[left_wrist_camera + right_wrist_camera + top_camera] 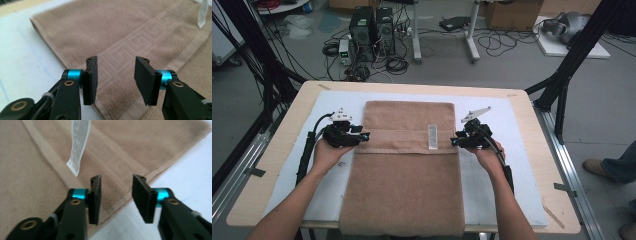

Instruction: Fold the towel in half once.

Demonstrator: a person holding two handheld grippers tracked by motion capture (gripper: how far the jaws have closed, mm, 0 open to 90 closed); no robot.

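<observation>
A wooden table (pixel 262 165) is carrying a white mat (pixel 507 120), and a tan towel (pixel 407 180) is lying at the frame's centre, its upper end folded over. A white care label (pixel 432 137) is lying on the fold; its print is too small to read. The left gripper (pixel 363 136) at centre left and the right gripper (pixel 455 141) at centre right are each straddling a towel edge, jaws apart, gripping nothing.

place: lab | signs: computer towers (pixel 372 31), floor cables (pixel 502 42), rig frame (pixel 579 47)
</observation>
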